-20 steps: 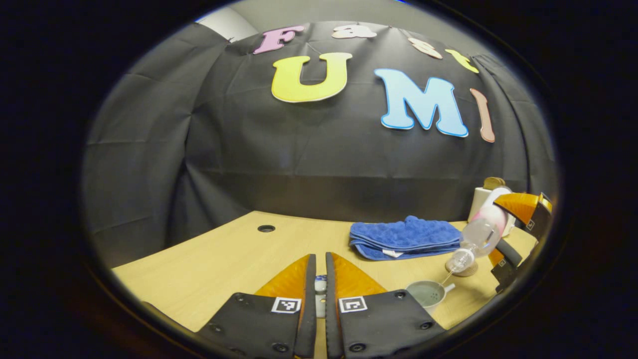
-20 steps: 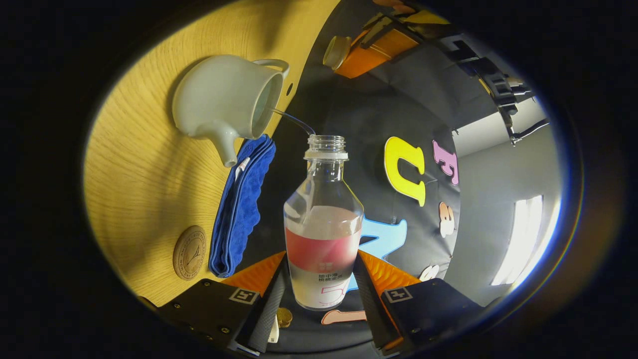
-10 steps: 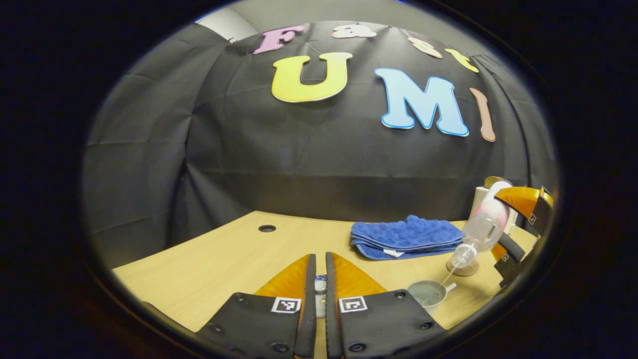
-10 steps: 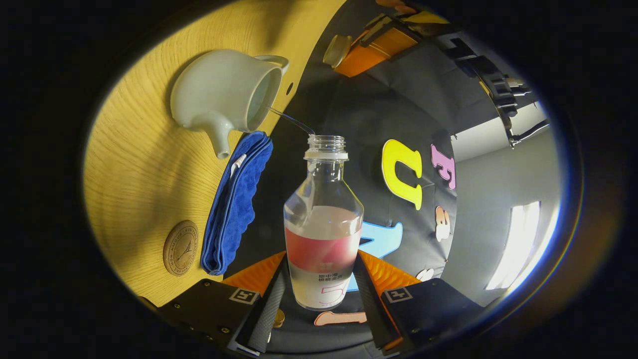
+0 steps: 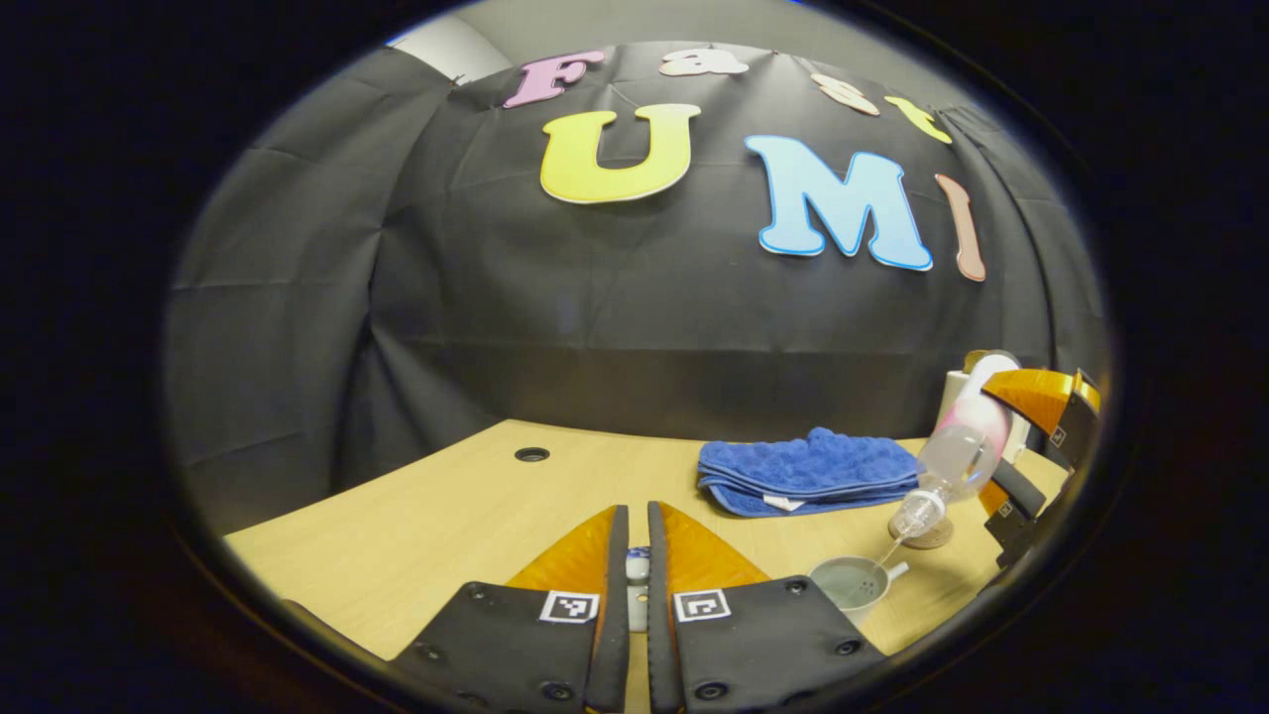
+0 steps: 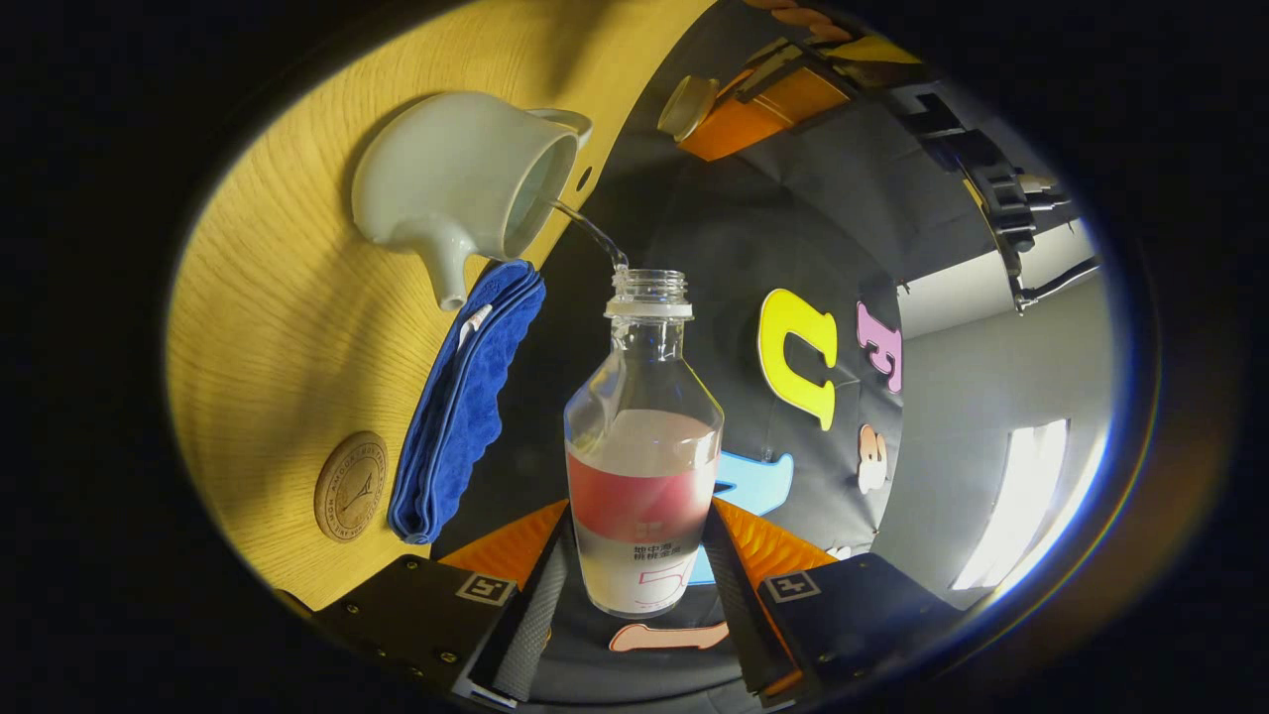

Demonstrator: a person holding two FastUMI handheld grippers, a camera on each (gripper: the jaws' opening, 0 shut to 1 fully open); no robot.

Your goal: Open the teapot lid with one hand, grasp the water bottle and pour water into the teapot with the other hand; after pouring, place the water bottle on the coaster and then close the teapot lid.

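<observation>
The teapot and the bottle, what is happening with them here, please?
The right hand-held gripper is shut on the water bottle and tips it over the open teapot, and a thin stream of water runs from the bottle's mouth into it. The left hand-held gripper holds the teapot lid up, away from the pot. The coaster lies bare on the table beside the folded blue cloth. Pouring is under way.

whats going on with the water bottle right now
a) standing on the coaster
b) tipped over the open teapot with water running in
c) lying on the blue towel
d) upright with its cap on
b: the right gripper tips the uncapped water bottle, and a thin stream runs from its mouth into the open teapot; the coaster is bare.
</observation>
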